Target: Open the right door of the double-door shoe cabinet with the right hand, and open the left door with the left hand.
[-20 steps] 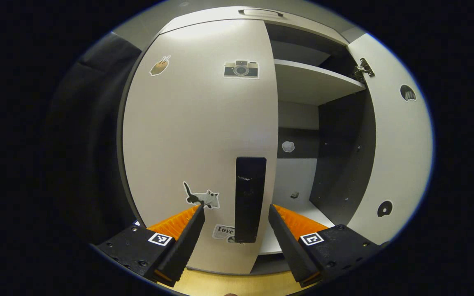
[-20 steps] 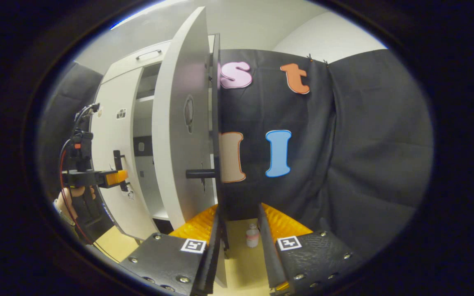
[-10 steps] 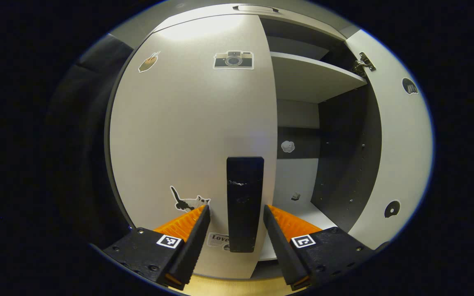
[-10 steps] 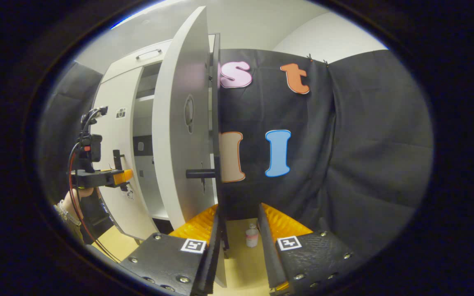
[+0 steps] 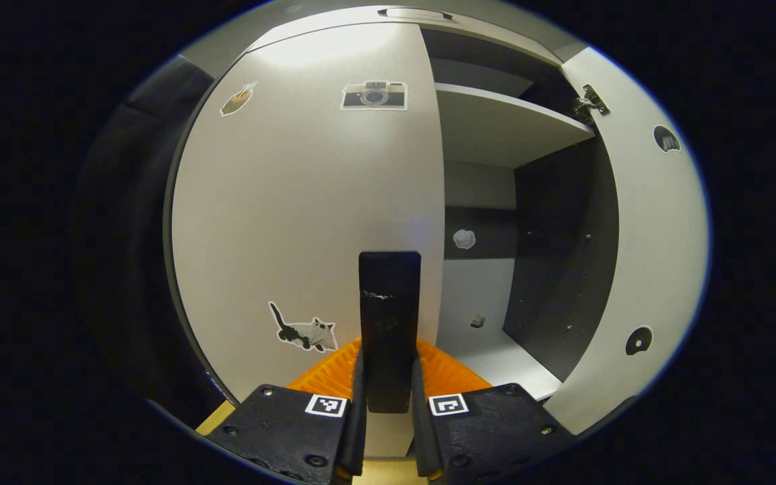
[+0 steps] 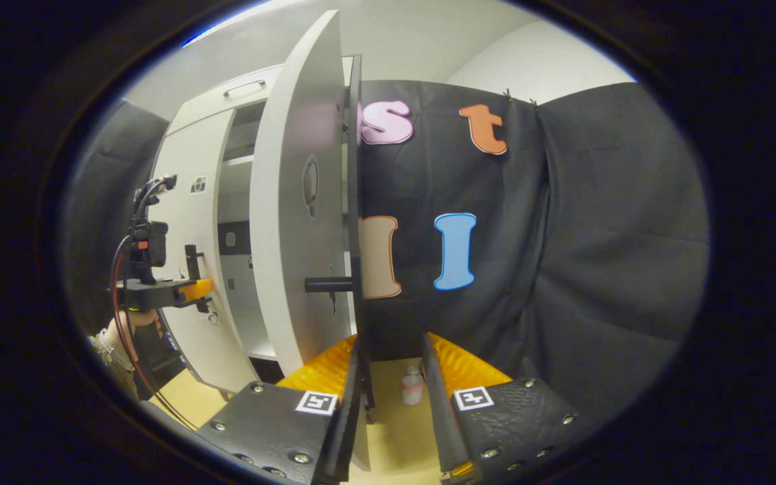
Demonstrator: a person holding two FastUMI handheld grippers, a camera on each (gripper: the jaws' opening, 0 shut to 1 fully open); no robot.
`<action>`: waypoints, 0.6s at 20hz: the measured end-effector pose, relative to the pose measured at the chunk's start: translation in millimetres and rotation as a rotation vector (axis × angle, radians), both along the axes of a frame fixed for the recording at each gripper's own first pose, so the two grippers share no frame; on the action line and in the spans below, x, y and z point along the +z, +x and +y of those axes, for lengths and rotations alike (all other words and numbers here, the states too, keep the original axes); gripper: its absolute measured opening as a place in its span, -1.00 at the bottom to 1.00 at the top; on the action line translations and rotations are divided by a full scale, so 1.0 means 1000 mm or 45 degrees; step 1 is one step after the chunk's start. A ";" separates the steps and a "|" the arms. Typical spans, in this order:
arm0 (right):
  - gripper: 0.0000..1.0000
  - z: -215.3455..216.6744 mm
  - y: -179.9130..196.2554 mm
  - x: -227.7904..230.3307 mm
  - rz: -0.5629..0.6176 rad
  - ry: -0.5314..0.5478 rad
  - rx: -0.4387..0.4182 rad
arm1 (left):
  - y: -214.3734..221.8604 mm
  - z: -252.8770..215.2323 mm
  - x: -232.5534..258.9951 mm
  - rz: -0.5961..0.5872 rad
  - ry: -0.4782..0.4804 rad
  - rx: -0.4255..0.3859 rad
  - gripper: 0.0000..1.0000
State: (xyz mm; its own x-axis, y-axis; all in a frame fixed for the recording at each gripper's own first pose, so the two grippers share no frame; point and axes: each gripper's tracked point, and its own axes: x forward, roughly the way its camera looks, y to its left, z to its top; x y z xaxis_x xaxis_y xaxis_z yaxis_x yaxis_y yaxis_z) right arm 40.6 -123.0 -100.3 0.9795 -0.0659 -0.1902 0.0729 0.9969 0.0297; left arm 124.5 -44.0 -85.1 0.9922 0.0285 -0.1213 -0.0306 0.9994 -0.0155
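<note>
In the left gripper view the white left door stands closed, with camera and cat stickers on it. Its black upright handle runs down between my left gripper's fingers, and both fingers press on it. The right door is swung wide open, baring the shelf. In the right gripper view that right door stands edge-on with its black handle against the inner face of my right gripper's left finger. A gap separates the handle from the other finger. Farther left, the left gripper sits at the left door's handle.
A small bottle stands on the wooden floor beyond the right gripper's fingers. Black cloth wall hangs behind the open right door. A hand holds the left gripper. The cabinet's dark inner side wall is bare.
My left gripper has moved in and closed its fingers on the left door's handle. The right gripper and the open right door have stayed put.
</note>
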 end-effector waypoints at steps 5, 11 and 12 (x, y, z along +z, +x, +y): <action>-0.03 0.000 0.003 0.000 -0.001 -0.002 0.003 | -0.006 0.000 0.000 0.014 -0.027 -0.029 -0.55; -0.03 0.001 0.001 -0.001 -0.005 0.003 0.015 | -0.029 0.003 0.000 0.023 -0.052 -0.046 -0.55; -0.03 0.001 0.000 0.000 -0.005 0.004 0.018 | -0.033 0.004 0.000 0.024 -0.059 -0.046 -0.55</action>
